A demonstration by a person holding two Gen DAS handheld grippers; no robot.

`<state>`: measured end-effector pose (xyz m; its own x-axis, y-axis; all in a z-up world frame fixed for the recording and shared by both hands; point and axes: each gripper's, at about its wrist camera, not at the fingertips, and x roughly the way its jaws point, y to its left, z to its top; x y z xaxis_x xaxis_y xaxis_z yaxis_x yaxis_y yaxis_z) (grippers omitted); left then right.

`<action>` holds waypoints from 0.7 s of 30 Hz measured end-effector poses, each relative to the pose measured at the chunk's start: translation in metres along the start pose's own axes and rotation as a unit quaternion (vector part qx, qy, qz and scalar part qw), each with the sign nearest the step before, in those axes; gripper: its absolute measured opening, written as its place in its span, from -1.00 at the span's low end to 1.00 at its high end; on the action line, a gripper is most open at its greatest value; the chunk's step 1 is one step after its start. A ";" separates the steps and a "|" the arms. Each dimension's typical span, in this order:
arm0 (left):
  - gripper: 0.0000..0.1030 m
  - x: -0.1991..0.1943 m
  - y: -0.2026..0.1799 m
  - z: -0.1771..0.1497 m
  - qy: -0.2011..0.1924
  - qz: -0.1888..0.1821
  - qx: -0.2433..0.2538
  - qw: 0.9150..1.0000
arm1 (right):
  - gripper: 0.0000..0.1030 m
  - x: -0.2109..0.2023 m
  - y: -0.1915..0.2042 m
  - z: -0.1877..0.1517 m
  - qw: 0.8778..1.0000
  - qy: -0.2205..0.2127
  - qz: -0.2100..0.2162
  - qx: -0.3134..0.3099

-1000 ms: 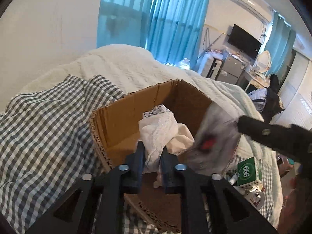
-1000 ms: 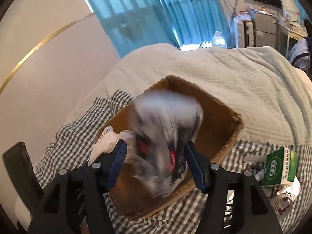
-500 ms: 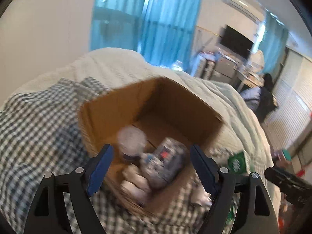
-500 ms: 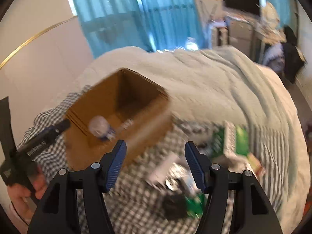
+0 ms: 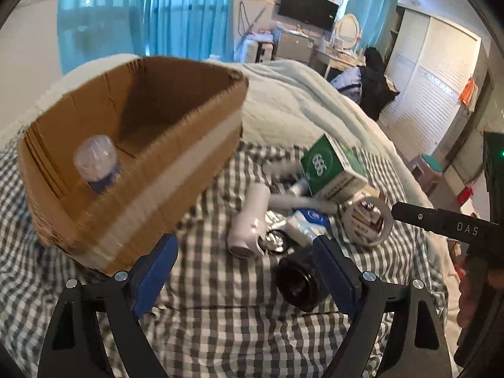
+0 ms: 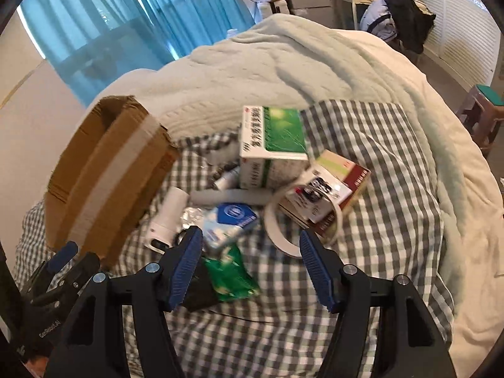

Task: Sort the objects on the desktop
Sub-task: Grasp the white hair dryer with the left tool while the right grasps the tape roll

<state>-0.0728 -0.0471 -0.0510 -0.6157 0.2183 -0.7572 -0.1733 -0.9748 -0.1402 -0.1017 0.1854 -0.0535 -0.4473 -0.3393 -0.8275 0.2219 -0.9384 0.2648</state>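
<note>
- The left gripper was held with its jaws wide apart and nothing between them, poised above the checked cloth just beside the box.
- The right gripper was likewise spread and empty, aimed at the pile, presumably so that the next thing could be chosen.
- The box was seen to stand open at the left of the pile, probably so that sorted things could be dropped in from either side; a clear bottle was already upright inside it, against the near wall.
- The unsorted things were gathered in one heap on the cloth: a white dryer, a green carton, a tape roll, a blue-and-white packet, a green packet and a black lens-like cylinder.
- The green packet and the tape roll were judged nearest to the right jaws; the black cylinder lay just beside the left gripper's right finger.
- The work surface was a bed: the cloth was spread over a pale quilt.
- Blue curtains, a wall-mounted television and a cluttered desk were seen behind.
</note>
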 end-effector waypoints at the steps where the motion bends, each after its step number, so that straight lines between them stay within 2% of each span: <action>1: 0.74 0.004 -0.001 -0.002 0.007 0.001 -0.002 1.000 | 0.24 0.002 -0.003 -0.003 1.000 0.002 -0.001 0.000; 9: 0.74 0.031 -0.002 -0.018 0.038 0.018 0.004 0.999 | 0.24 0.020 -0.018 -0.018 0.999 0.026 -0.024 -0.010; 13: 0.74 0.045 0.000 -0.019 0.054 0.021 -0.005 0.998 | 0.43 0.024 -0.019 -0.020 0.999 0.030 -0.021 -0.014; 17: 0.74 0.053 -0.001 -0.012 0.055 0.026 0.009 0.998 | 0.64 0.029 -0.017 -0.019 0.999 0.027 -0.032 -0.031; 21: 0.74 0.064 -0.007 0.004 0.053 0.031 0.032 0.998 | 0.68 0.040 -0.017 -0.011 0.997 0.025 -0.050 -0.044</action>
<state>-0.1138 -0.0265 -0.0956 -0.5423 0.1487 -0.8269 -0.1883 -0.9807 -0.0528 -0.1133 0.1885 -0.0965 -0.4269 -0.2392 -0.8721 0.2550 -0.9571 0.1377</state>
